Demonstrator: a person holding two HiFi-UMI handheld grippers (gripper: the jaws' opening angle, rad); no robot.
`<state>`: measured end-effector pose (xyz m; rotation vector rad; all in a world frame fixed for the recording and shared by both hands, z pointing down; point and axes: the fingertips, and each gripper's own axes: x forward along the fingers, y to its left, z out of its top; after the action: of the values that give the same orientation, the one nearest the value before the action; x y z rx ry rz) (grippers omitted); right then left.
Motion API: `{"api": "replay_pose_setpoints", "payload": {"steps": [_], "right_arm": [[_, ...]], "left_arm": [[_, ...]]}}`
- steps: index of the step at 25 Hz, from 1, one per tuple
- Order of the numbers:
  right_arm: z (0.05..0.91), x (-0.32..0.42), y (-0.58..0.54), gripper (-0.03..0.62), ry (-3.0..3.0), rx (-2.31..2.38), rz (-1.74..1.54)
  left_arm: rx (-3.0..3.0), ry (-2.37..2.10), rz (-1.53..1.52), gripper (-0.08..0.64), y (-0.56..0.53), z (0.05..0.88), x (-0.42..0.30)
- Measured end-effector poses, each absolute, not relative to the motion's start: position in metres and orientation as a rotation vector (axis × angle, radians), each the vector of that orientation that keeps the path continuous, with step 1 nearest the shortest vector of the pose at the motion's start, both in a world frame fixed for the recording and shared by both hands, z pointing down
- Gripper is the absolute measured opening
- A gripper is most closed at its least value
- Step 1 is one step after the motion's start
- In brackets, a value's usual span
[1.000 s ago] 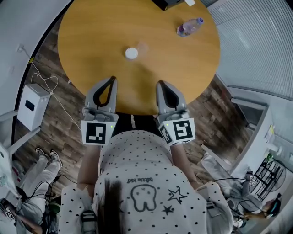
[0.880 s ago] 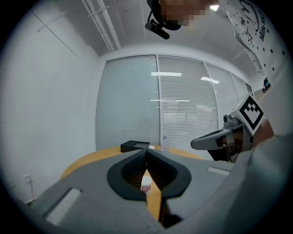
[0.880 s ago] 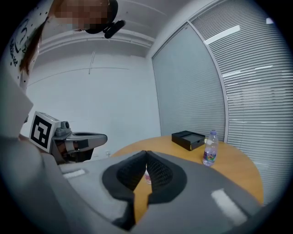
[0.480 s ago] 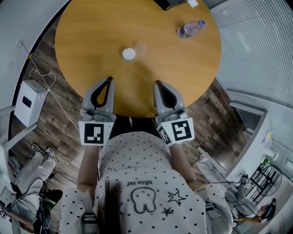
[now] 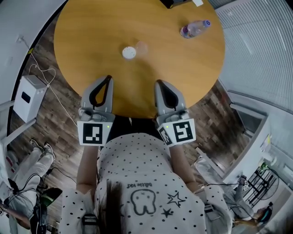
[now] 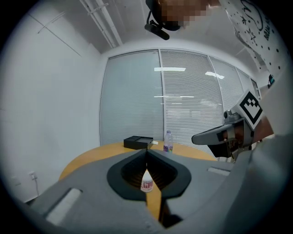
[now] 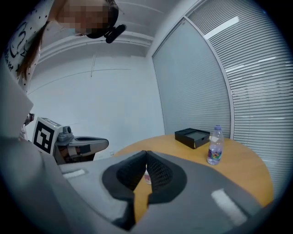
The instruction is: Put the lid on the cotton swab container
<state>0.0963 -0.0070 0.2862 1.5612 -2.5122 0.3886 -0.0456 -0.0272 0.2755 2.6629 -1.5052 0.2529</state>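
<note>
The white cotton swab container [image 5: 129, 52] stands on the round wooden table [image 5: 91, 41], left of centre. A faint clear round lid [image 5: 142, 47] lies just to its right. My left gripper [image 5: 108, 78] and right gripper [image 5: 159, 83] hover side by side over the table's near edge, well short of both, each shut with nothing in it. In the left gripper view the container [image 6: 146, 181] shows through the hollow behind the meeting tips of the left gripper [image 6: 146, 153]. In the right gripper view the container [image 7: 147, 177] peeks out behind the closed right gripper [image 7: 146, 153].
A plastic water bottle [image 5: 194, 28] lies at the table's far right, and a black box [image 5: 176, 2] sits at the far edge. A white box [image 5: 28, 98] with a cable stands on the floor to the left. Blinds line the wall on the right.
Both grippers have drifted slightly at the near table edge, still shut. The container, lid and bottle have not moved.
</note>
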Motion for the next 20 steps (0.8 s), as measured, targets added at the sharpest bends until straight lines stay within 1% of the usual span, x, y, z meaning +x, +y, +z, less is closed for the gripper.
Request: {"api": "replay_pose_setpoints", "payload": {"steps": [11,12,16,17,18,20], "right_arm": [[0.301,0.108,-0.034,0.007,-2.498,1.562,0.423],[0.303,0.107,-0.038,0.034,-2.499,1.555,0.428],[0.310,0.103,-0.055,0.038,-2.508,1.536,0.461],[0.312,0.103,-0.059,0.038,-2.511,1.532,0.470],[0.314,0.102,-0.063,0.038,-2.513,1.526,0.478],[0.322,0.100,-0.071,0.038,-2.514,1.512,0.497]], "left_arm": [[2.678,-1.441,0.347,0.014,-0.047,0.301,-0.040],[2.681,-1.431,0.357,0.014,-0.050,0.304,-0.038],[2.683,-1.414,0.375,0.015,-0.064,0.315,-0.036],[2.686,-1.408,0.387,0.037,-0.067,0.318,-0.035],[2.687,-1.397,0.397,0.083,-0.070,0.322,-0.034],[2.690,-1.371,0.416,0.087,-0.076,0.331,-0.031]]}}
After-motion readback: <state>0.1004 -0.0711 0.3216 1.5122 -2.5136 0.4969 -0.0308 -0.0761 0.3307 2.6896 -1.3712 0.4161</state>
